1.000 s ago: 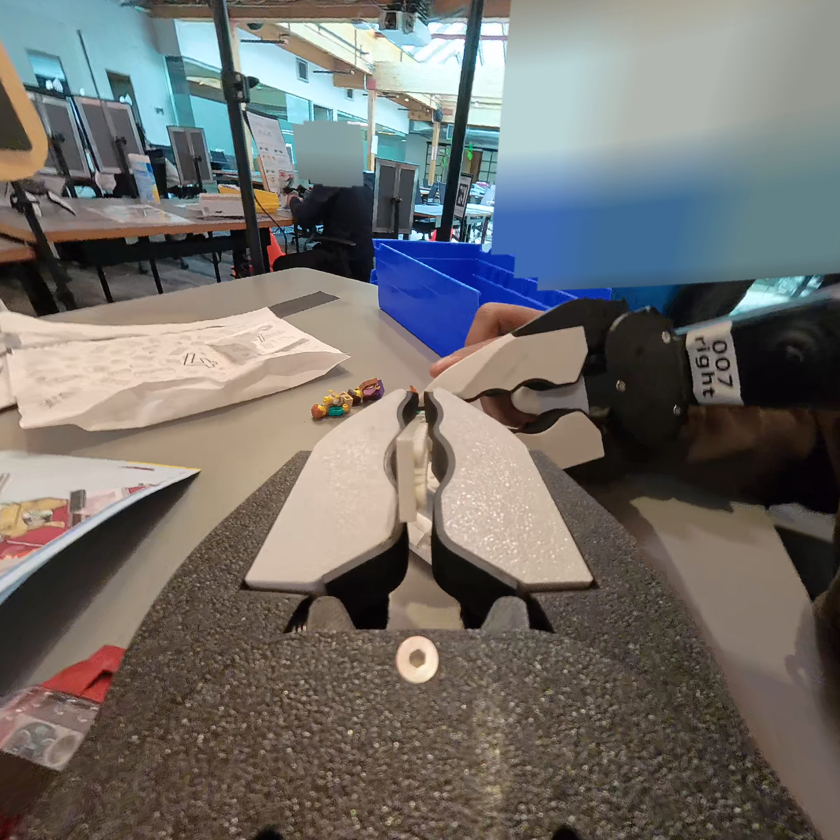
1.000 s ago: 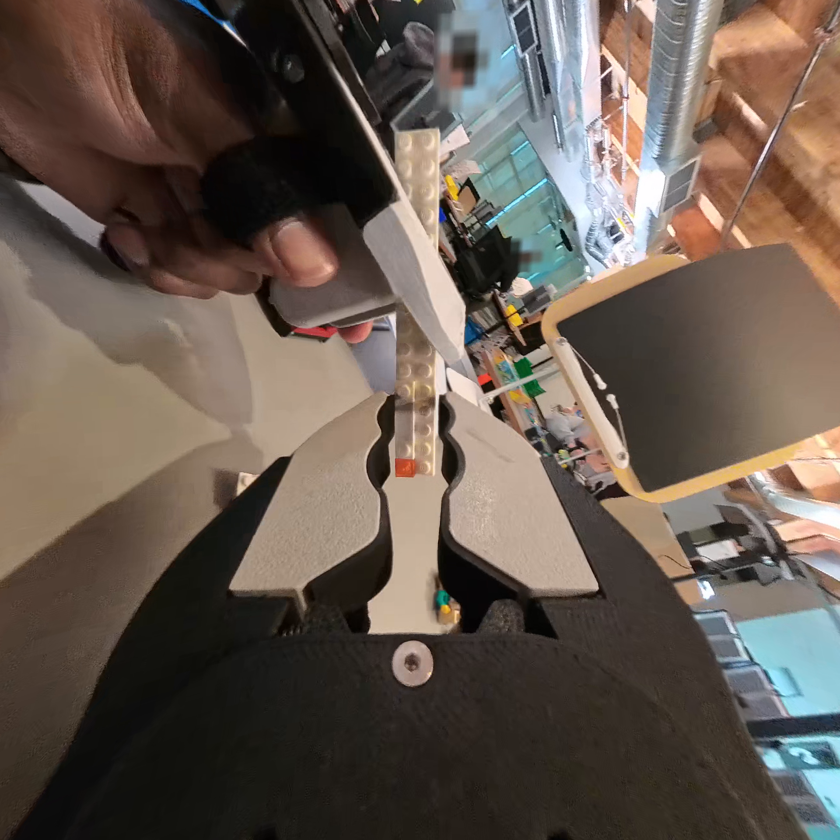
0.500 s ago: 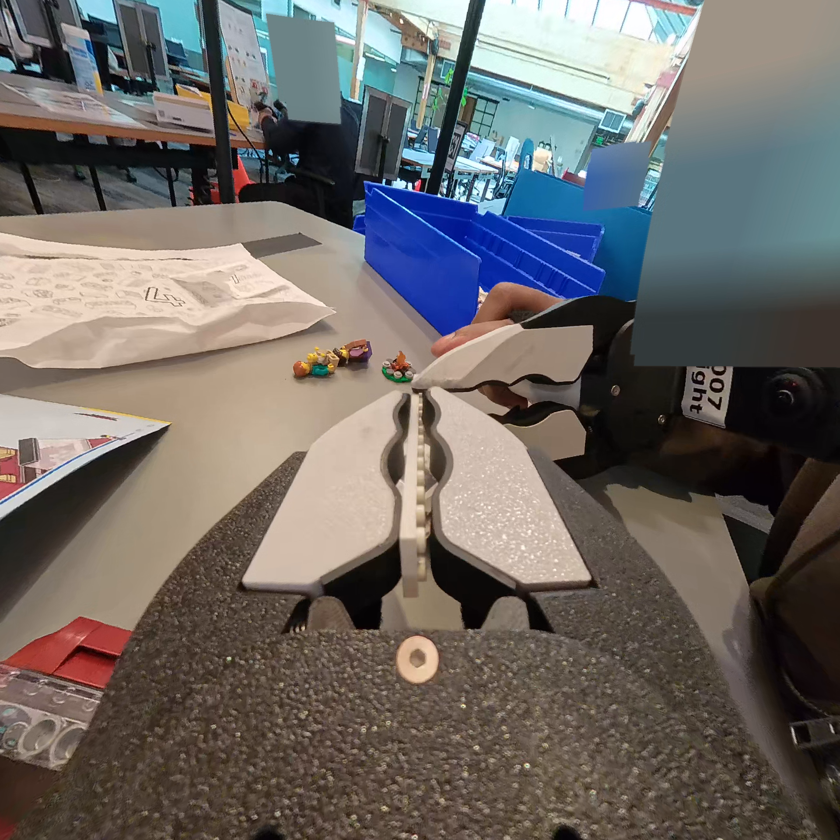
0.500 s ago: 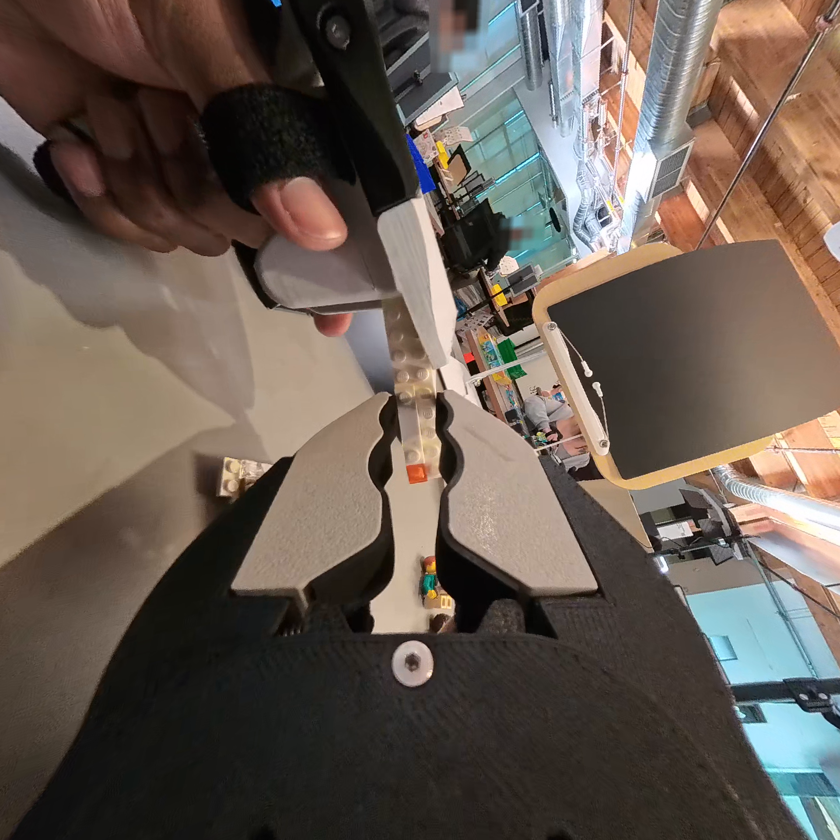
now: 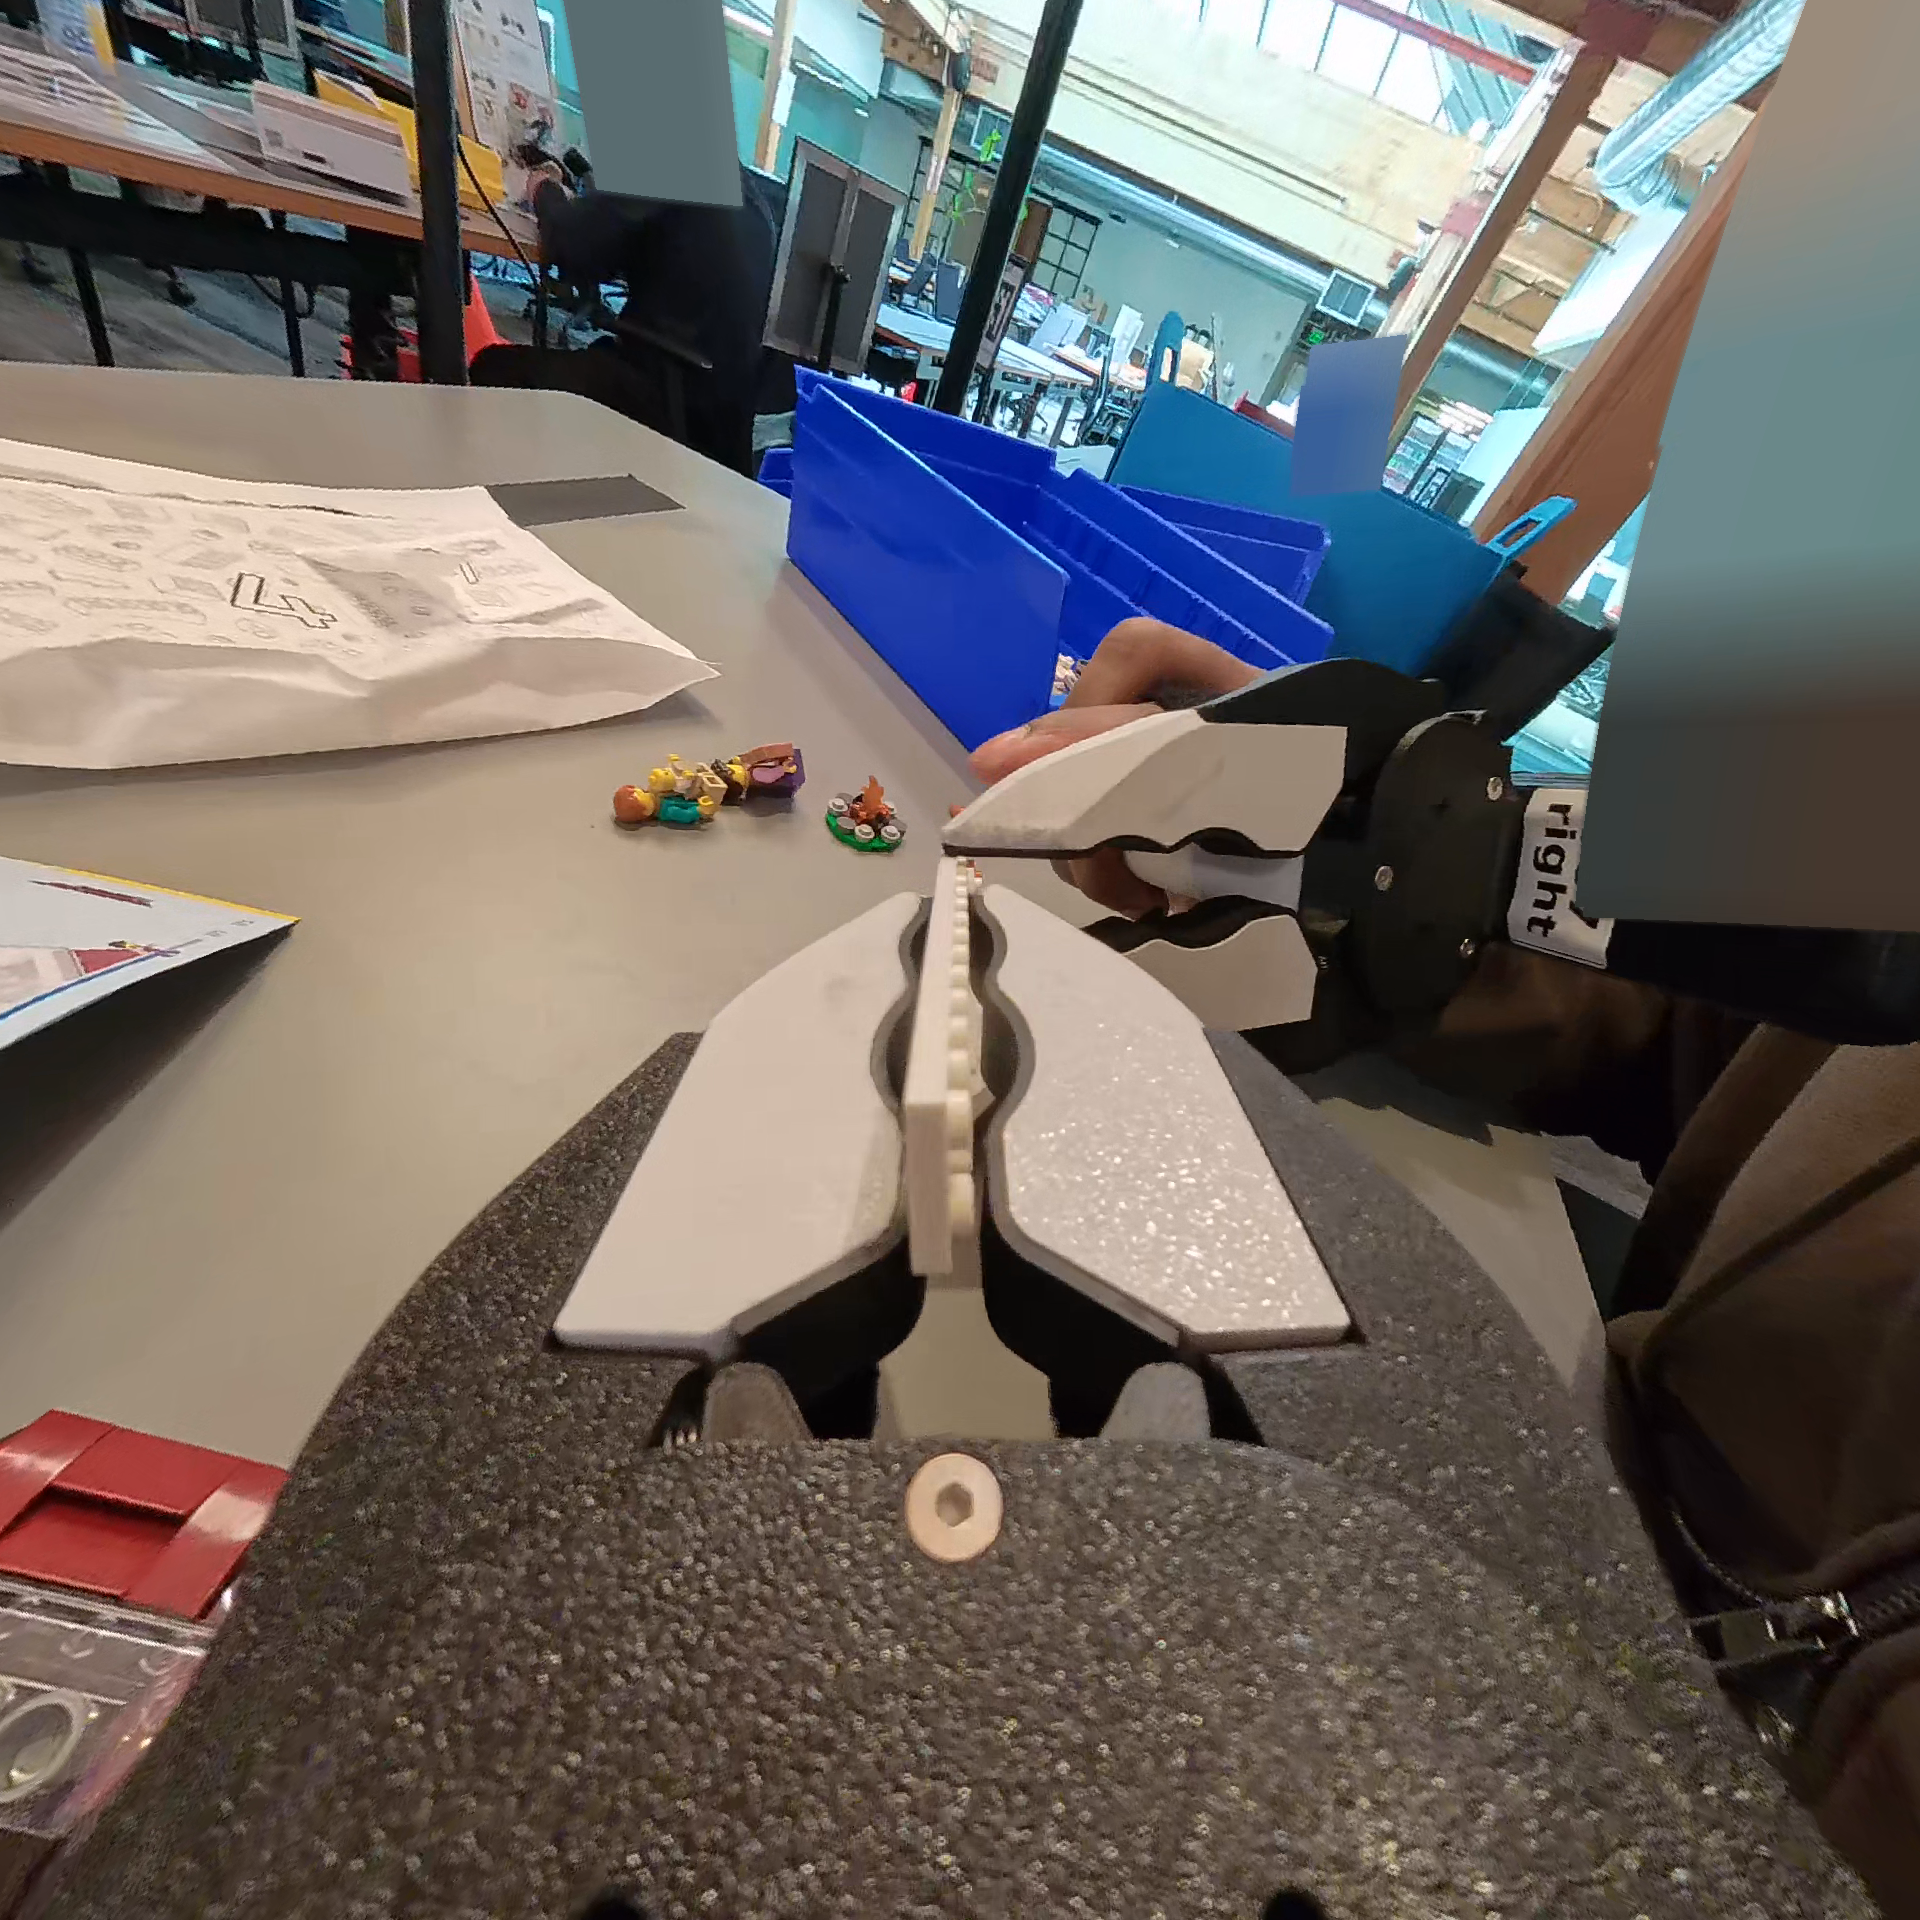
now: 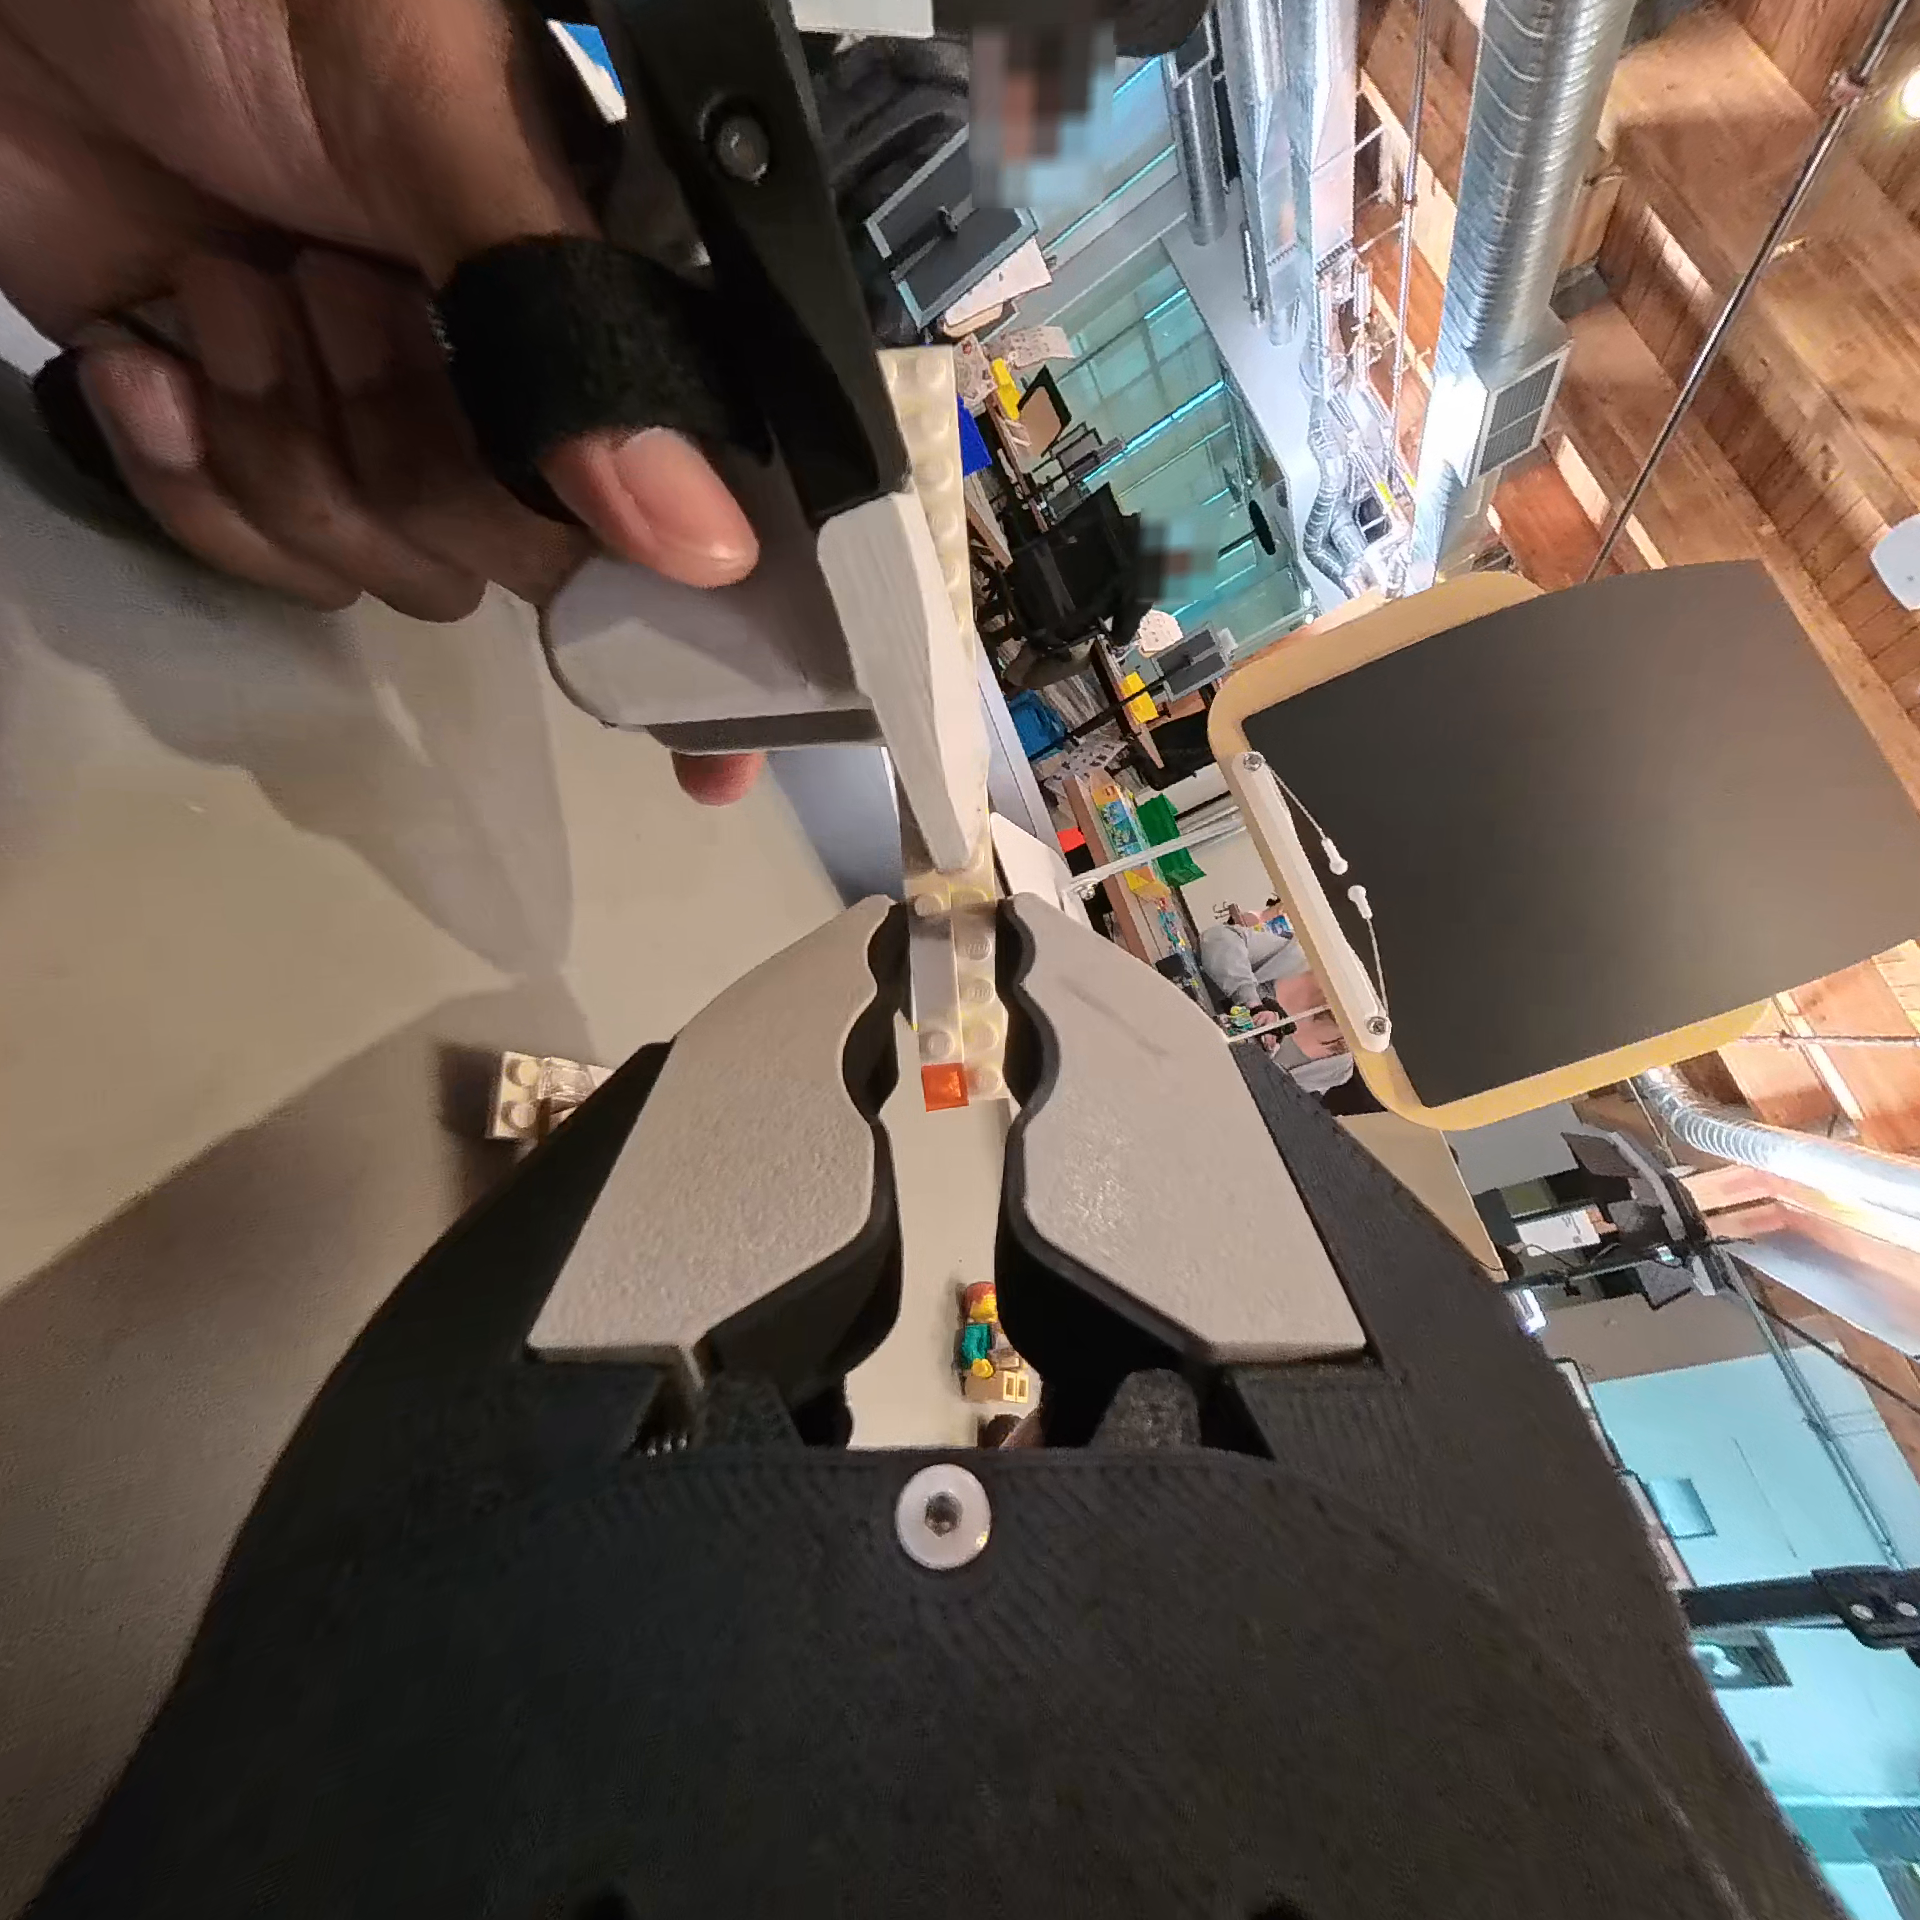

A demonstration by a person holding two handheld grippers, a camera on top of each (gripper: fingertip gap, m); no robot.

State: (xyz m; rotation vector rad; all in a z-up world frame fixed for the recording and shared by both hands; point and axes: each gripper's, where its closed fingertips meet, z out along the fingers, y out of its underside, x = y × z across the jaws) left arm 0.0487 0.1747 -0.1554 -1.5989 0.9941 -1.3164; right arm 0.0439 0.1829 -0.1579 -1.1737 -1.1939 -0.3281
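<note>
Plate [image 5: 948, 1049] between minifigures [image 5: 707, 784], bin [image 5: 935, 582].

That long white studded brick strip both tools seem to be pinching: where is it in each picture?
Left wrist view: the white strip runs edge-on up the middle, clamped in the left gripper.
Right wrist view: the strip runs up the centre, studs facing the camera, an orange tile at its near end, pinched in the right gripper.
Shared landmark: the toy figure in a teal top lying on the grey table.
</note>
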